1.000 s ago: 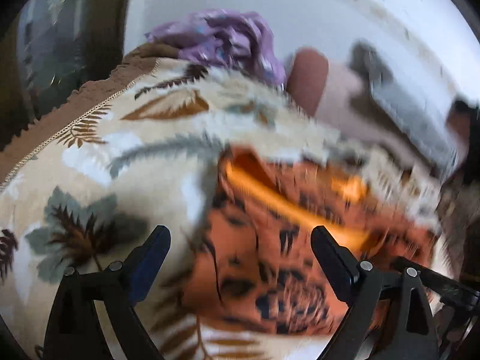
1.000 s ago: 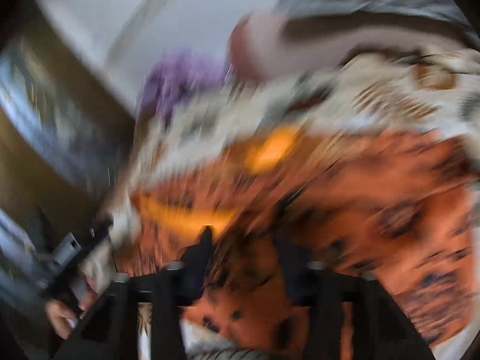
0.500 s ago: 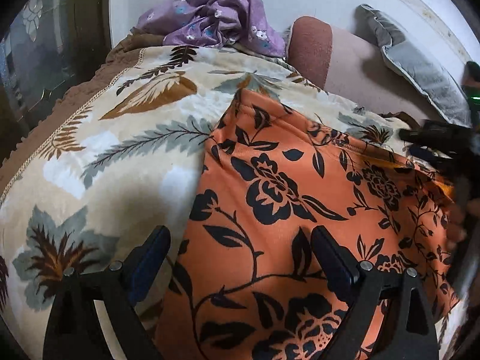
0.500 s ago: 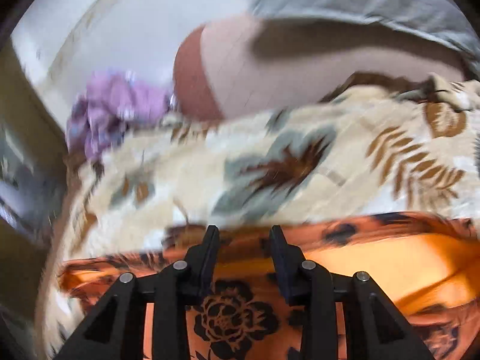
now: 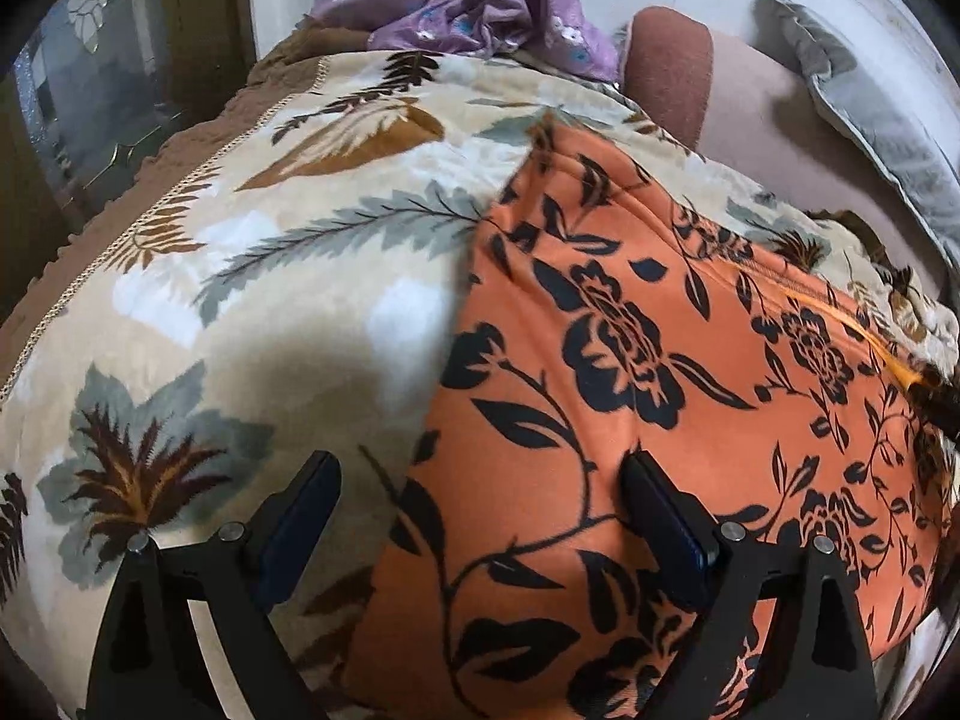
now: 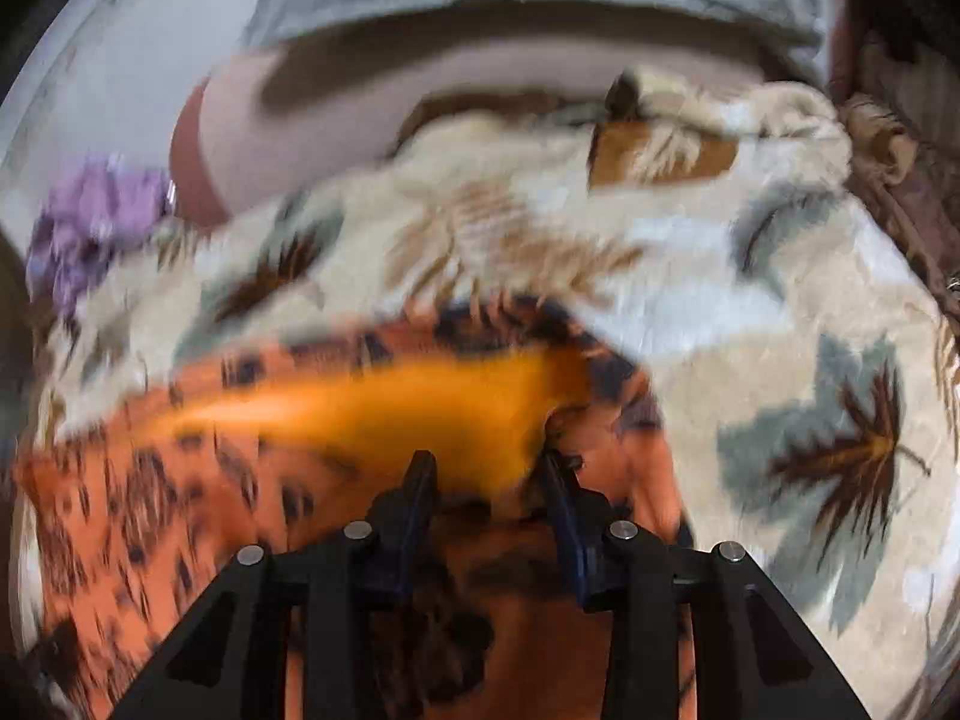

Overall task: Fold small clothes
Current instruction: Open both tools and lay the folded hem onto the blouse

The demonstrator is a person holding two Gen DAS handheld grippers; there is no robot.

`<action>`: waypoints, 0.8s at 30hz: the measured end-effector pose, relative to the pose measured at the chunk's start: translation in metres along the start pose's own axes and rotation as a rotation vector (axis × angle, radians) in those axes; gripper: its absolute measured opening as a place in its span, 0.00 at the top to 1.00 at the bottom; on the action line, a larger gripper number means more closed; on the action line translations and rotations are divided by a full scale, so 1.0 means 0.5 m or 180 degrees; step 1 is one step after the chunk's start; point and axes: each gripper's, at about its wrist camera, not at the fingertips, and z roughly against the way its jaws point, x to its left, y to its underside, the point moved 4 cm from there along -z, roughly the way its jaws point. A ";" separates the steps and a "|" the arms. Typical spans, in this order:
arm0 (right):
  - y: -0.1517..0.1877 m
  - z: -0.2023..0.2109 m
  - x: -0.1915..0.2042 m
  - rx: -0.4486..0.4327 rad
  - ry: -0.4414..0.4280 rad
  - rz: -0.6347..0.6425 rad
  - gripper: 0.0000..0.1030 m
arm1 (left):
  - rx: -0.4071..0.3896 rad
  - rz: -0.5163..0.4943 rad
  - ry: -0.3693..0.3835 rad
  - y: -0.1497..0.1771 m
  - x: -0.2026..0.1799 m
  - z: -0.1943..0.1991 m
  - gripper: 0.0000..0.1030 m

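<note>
An orange garment with black flowers (image 5: 648, 396) lies spread on a cream leaf-print blanket (image 5: 288, 276). My left gripper (image 5: 480, 510) is open wide, low over the garment's near left edge, holding nothing. In the blurred right wrist view my right gripper (image 6: 489, 480) has its fingers partly apart around a fold of the orange garment (image 6: 384, 414), which rises between them; whether they pinch it is unclear. The tip of the right gripper (image 5: 939, 402) shows at the garment's far right edge in the left wrist view.
A crumpled purple floral cloth (image 5: 474, 6) lies at the blanket's far end, also in the right wrist view (image 6: 90, 234). A brown-and-pink bolster (image 5: 690, 84) and a grey pillow (image 5: 870, 120) lie by the white wall. A dark cabinet (image 5: 120, 90) stands on the left.
The garment has been spread flat from a bunched state. My left gripper has moved closer and lower over it. My right gripper's fingers have widened and swung right along the garment's edge.
</note>
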 end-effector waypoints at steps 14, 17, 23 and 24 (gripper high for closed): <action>0.148 0.014 0.635 0.0854 -0.1843 0.1313 0.60 | 0.0202 0.0464 -0.0106 -0.022 0.097 -0.009 0.08; 0.128 -0.046 0.689 0.0709 -0.1699 0.1066 0.60 | 0.0177 0.0395 -0.0165 -0.030 0.090 -0.009 0.08; 0.054 -0.003 0.592 0.0370 -0.1621 0.0583 0.62 | 0.0046 0.0402 -0.0174 -0.050 0.088 0.001 0.08; 0.046 0.023 0.546 0.0282 -0.1559 0.0568 0.62 | -0.0025 0.0369 -0.0180 -0.053 0.083 0.010 0.08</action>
